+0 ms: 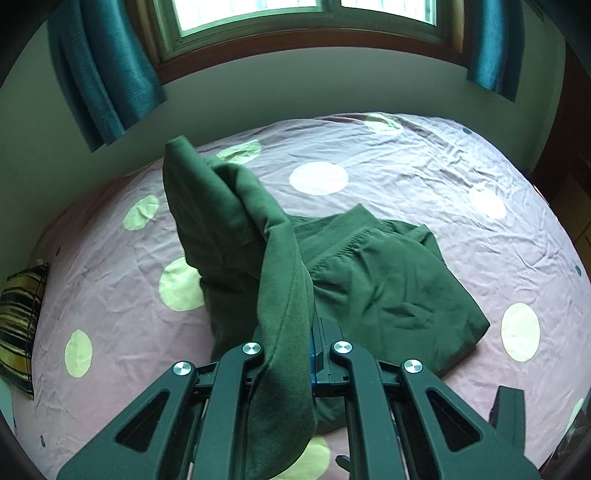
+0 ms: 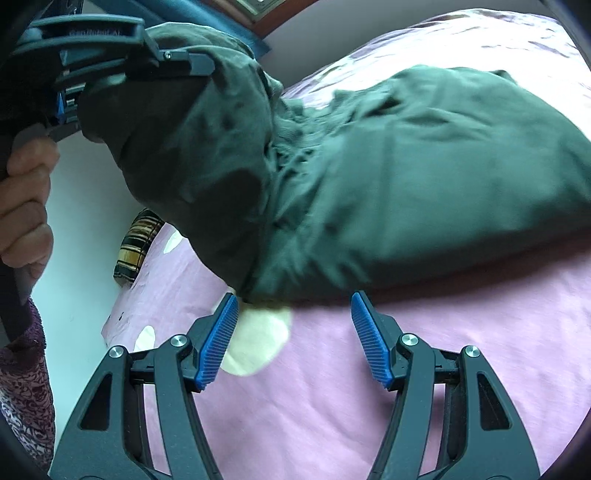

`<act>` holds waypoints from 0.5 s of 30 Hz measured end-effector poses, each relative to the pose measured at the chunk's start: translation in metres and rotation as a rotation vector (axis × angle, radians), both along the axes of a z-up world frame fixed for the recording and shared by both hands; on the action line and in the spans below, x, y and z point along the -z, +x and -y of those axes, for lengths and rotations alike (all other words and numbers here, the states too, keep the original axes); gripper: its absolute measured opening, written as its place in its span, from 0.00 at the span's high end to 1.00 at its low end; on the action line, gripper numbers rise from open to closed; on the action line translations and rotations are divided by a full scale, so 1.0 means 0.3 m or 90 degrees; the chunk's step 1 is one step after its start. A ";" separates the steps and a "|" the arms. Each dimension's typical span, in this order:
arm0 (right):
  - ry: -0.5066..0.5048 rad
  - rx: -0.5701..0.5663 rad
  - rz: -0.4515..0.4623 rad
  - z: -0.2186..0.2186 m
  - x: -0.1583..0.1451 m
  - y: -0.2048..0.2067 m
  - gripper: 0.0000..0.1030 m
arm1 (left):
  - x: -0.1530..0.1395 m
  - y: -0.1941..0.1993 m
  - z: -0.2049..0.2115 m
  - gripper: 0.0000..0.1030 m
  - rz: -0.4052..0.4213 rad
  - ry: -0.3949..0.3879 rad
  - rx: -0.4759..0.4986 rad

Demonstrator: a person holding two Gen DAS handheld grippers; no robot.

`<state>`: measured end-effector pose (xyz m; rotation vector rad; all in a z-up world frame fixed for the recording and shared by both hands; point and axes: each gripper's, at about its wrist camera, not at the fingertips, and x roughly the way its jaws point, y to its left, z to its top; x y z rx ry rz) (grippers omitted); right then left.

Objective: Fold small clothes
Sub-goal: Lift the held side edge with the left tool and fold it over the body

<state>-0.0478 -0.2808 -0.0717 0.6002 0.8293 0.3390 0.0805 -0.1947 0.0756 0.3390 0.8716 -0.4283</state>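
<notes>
- My right claw (image 2: pixel 293 339) stands wide with nothing between its ribbed blue rubber pads (image 2: pixel 218 343); its black plastic arms are angular, pinned with round silver bolts.
- Just beyond those pads lies the near hem of the dark green garment (image 2: pixel 424 184), a soft, matte knit, creased and bunched, with a ribbed band showing in the left wrist view.
- The garment lies on the bed, on a wrinkled pink-mauve sheet (image 2: pixel 332 406) printed with pale yellow-green and white circles.
- My left claw (image 1: pixel 313 354) is clamped tight on one fold of that garment (image 1: pixel 388 291), lifting it off the sheet; the cloth drapes thickly over the left finger and hides the pads.
- In the right wrist view, my left hand (image 2: pixel 26 206) grips the handle of that claw (image 2: pixel 110 66); a line of raised lettering on it is too blurred to read.
- A striped yellow-and-black cushion (image 1: pixel 18 317) sits at the bed's edge.
- Farther off, teal woven curtains (image 1: pixel 99 70) frame a wood-trimmed window (image 1: pixel 295 14).
</notes>
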 end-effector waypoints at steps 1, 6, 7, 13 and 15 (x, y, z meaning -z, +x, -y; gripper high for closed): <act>0.000 0.005 -0.004 0.018 0.006 -0.010 0.38 | 0.007 -0.006 0.015 0.92 0.001 0.004 0.002; 0.023 0.026 -0.016 0.073 0.038 -0.038 0.38 | 0.078 -0.040 0.119 0.92 0.000 0.028 0.017; 0.024 0.027 -0.015 0.077 0.037 -0.041 0.38 | 0.088 -0.044 0.134 0.92 -0.002 0.032 0.019; 0.032 0.021 -0.016 0.090 0.044 -0.049 0.38 | 0.175 -0.074 0.227 0.92 -0.011 0.060 0.032; 0.032 0.020 -0.015 0.094 0.042 -0.055 0.38 | 0.201 -0.080 0.249 0.92 -0.016 0.067 0.033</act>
